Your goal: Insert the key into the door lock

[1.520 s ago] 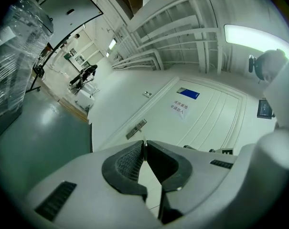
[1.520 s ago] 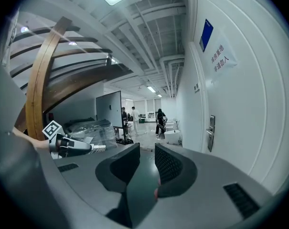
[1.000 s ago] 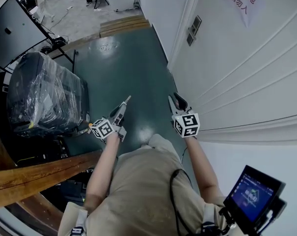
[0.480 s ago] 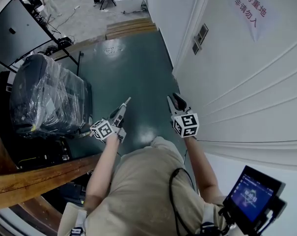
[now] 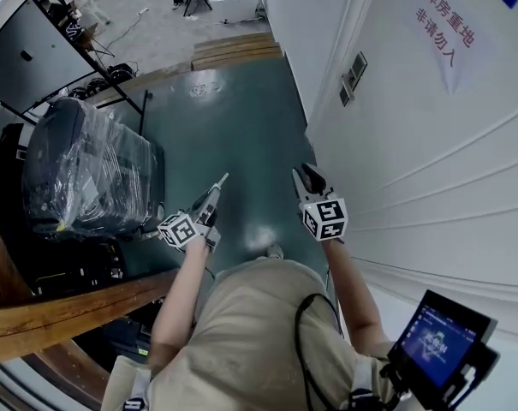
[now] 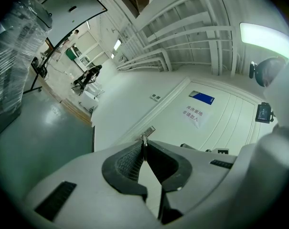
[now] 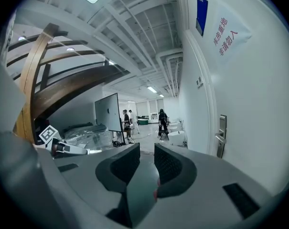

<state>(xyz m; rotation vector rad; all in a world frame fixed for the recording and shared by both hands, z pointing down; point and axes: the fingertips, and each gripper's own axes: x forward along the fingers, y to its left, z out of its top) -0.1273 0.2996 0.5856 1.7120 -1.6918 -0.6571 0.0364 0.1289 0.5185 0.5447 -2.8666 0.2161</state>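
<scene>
Jaws of left gripper (image 6: 144, 146) pressed together on key (image 6: 144, 138), a thin metal sliver poking past the tips; presumably gripped at the head so the blade leads; gripper about level, which suits a keyhole in an upright door; right gripper (image 7: 146, 162) jaws apart, nothing between them, likely kept free to steady or work the handle; lock (image 7: 222, 136), a metal plate with lever handle, sits on white door (image 5: 430, 152) at person's right, near the frame; key well apart from lock, out over green floor (image 5: 233, 118), pointing along the corridor rather than at the door; judgement: approach stage, insertion not begun; next move calls for swinging left gripper toward the plate and lining blade with keyhole, itself too small to make out; risk: thin key twisting in jaws on a skewed entry; wrapped bundle (image 5: 87, 169) at left, well apart from the work
</scene>
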